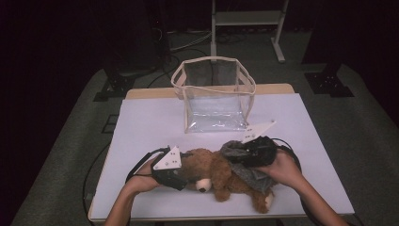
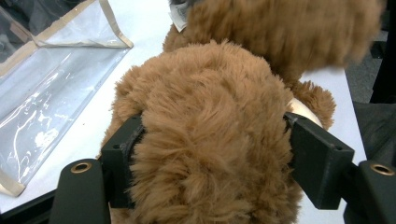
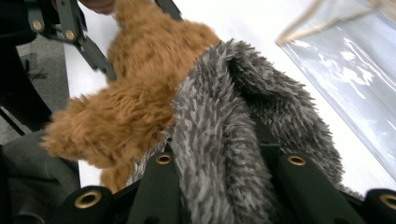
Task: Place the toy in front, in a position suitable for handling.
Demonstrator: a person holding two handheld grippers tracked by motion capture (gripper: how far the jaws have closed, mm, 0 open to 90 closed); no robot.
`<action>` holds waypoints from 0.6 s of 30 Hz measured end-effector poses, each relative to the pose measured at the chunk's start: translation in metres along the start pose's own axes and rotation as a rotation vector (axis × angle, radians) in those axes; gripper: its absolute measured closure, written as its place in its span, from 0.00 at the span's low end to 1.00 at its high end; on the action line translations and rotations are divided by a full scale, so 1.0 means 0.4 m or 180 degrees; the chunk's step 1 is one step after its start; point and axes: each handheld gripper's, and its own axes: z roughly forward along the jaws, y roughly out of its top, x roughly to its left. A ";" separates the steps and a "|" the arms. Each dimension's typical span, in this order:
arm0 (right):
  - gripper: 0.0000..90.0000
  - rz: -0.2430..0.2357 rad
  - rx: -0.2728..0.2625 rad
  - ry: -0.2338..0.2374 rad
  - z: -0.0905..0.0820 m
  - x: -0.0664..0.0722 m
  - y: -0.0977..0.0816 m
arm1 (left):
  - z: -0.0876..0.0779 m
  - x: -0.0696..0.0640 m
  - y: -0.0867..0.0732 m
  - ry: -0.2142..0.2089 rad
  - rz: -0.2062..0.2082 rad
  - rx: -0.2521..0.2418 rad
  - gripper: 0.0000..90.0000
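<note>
Below: two grippers dress or undress a plush bear on a white table (image 1: 141,117).

Left to right: the left gripper (image 1: 181,175) clamps the brown teddy bear (image 1: 214,172) by its head, apparently anchoring it; the right gripper (image 1: 242,151) pinches the grey fleece garment (image 3: 224,140) at the bear's body, likely to pull it along. Behind stands a clear bag (image 1: 214,94), mouth up.

The teddy bear (image 1: 214,174) wore shaggy, matt brown plush; its garment (image 3: 243,140) was coarser grey fleece. At twelve o'clock from it, the bag (image 1: 214,96) looked like glossy clear plastic, edged in cream cloth tape. The table (image 1: 146,122) was smooth, matt white.
</note>
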 end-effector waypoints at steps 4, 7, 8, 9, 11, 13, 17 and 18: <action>0.78 0.0182 -0.0070 -0.0112 -0.059 -0.025 -0.066 | 0.001 0.002 0.000 -0.0004 -0.0010 -0.0011 0.31; 0.78 0.0378 -0.0083 -0.0213 -0.102 -0.041 -0.128 | 0.000 0.002 -0.001 -0.0010 -0.0014 -0.0024 0.31; 0.78 0.0441 -0.0079 -0.0243 -0.113 -0.047 -0.149 | 0.000 0.002 0.000 -0.0012 -0.0012 -0.0026 0.31; 0.78 0.0527 -0.0059 -0.0290 -0.126 -0.053 -0.173 | 0.001 0.002 0.000 -0.0013 -0.0009 -0.0028 0.31; 0.78 0.0647 -0.0036 -0.0333 -0.143 -0.064 -0.204 | 0.001 0.001 0.002 -0.0014 -0.0004 -0.0025 0.31; 0.78 0.0710 -0.0059 -0.0326 -0.154 -0.072 -0.215 | 0.001 0.001 0.005 -0.0008 0.0025 0.0003 0.31; 0.78 0.0593 -0.0115 -0.0323 -0.156 -0.073 -0.174 | 0.002 0.001 0.005 -0.0009 0.0019 0.0000 0.31; 0.78 0.0531 -0.0125 -0.0315 -0.151 -0.072 -0.155 | 0.001 0.001 0.005 -0.0010 0.0024 0.0002 0.32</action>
